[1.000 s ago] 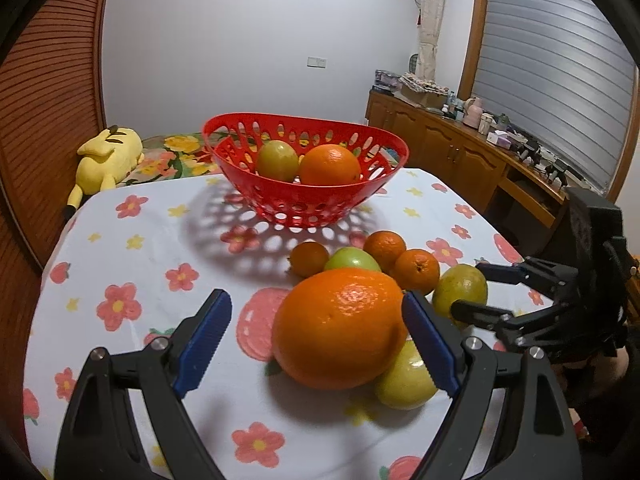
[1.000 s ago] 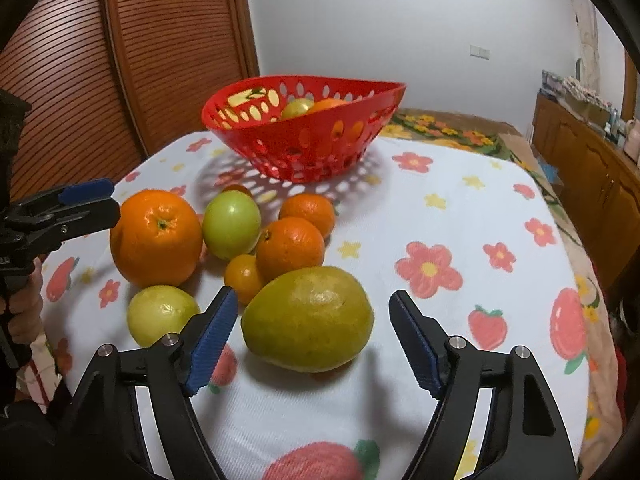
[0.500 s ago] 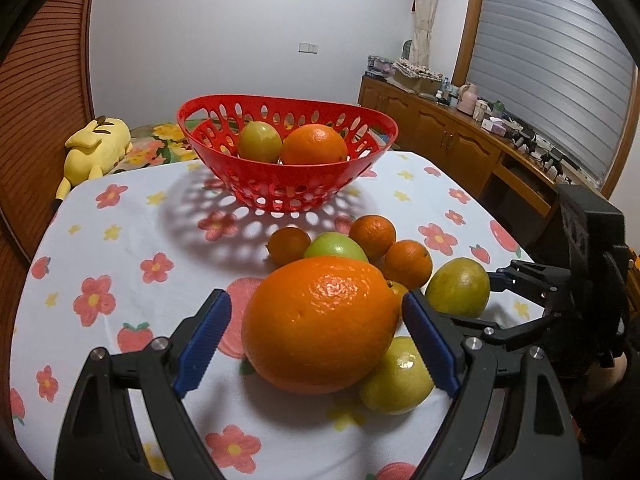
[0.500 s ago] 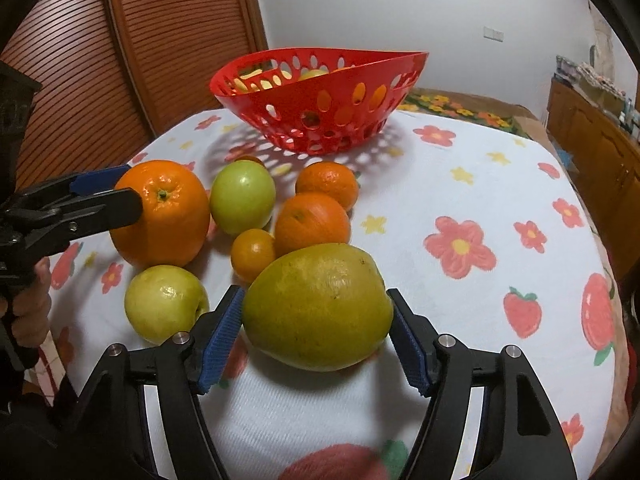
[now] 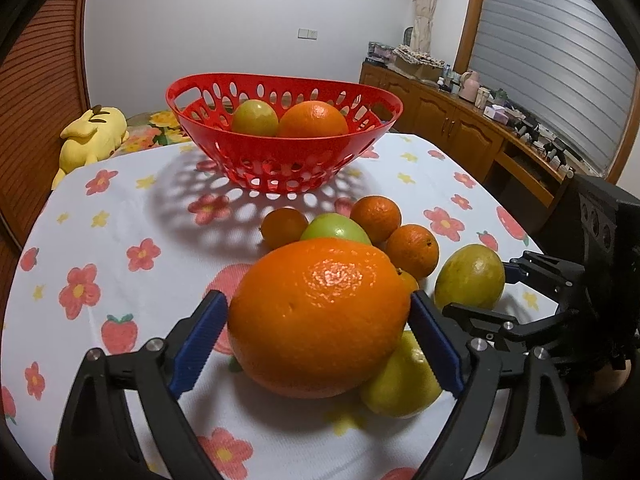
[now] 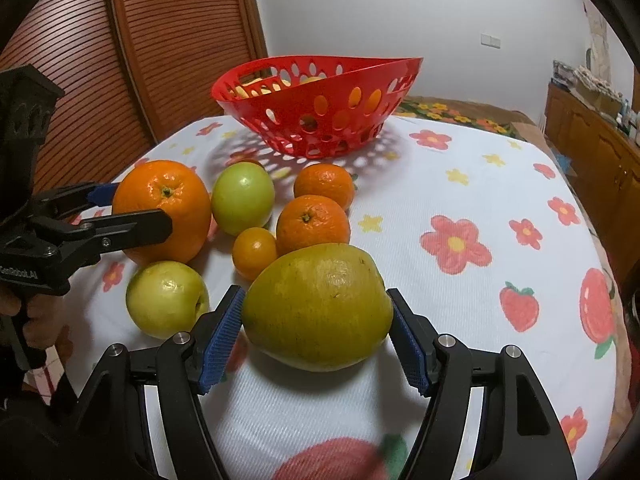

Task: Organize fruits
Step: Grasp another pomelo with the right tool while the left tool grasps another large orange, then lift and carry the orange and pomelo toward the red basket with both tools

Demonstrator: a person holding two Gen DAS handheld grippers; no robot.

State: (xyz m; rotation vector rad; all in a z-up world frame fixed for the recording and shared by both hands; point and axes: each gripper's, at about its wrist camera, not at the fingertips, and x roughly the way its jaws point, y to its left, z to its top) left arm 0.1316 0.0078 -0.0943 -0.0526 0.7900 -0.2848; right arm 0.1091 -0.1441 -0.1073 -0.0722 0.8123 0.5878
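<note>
White cloth with printed flowers covers the desk, and a red perforated basket at its far side holds an orange and a yellow-green fruit. Nearer, the left gripper has its blue pads on both sides of the large orange; its jaws have just been opening, so I cannot tell if they press. The right gripper is clenched on the green mango, which lies on the desk. Beside them lie a green apple, a yellow-green apple, two mandarins and a smaller orange fruit.
</note>
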